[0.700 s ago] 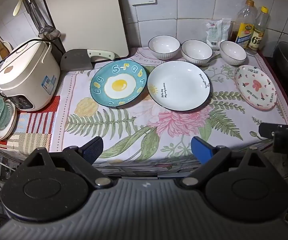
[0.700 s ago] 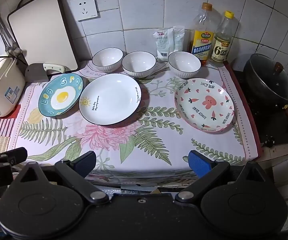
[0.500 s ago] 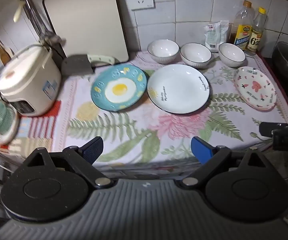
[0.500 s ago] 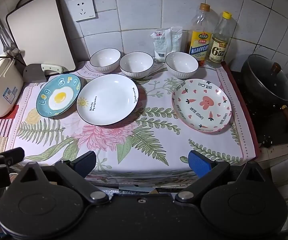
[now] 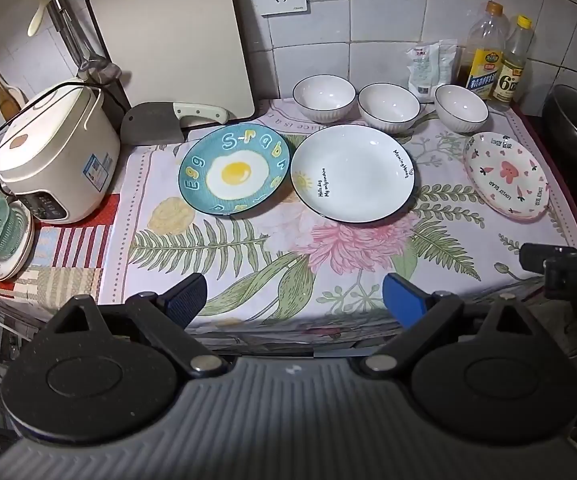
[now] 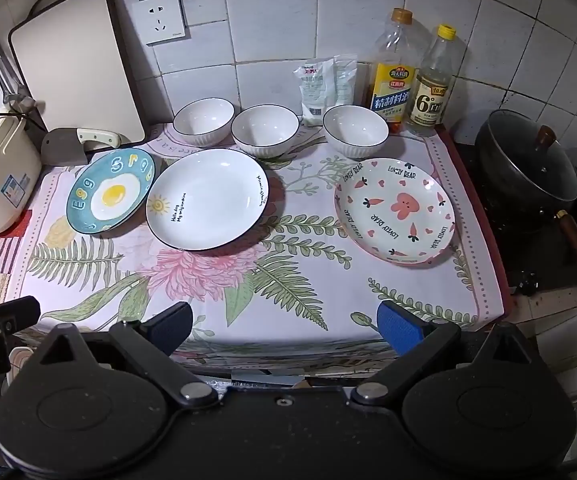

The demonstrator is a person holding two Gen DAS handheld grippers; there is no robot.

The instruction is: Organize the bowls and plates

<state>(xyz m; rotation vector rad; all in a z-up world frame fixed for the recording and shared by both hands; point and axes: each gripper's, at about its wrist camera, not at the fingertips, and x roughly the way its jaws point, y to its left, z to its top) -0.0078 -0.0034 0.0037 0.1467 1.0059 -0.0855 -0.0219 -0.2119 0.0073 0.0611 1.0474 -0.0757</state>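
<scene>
White bowls [image 6: 265, 130] sit in a row at the back of the desk [image 6: 328, 300], three plates spread in front. My left tool [image 5: 294, 294] and right tool [image 6: 284, 326] both hang wide open and empty off the near edge. I judge the pink bear plate [image 6: 395, 210] lies ahead-right, nearest the right tool; the egg plate [image 5: 234, 170] nearer the left. Rim undersides are hidden.

Both tongs: black arms on round discs with silver pivot screws, blue ribbed pads; left tongs [image 5: 294, 296] grey ribbed body, right tongs [image 6: 284, 322] black.
</scene>
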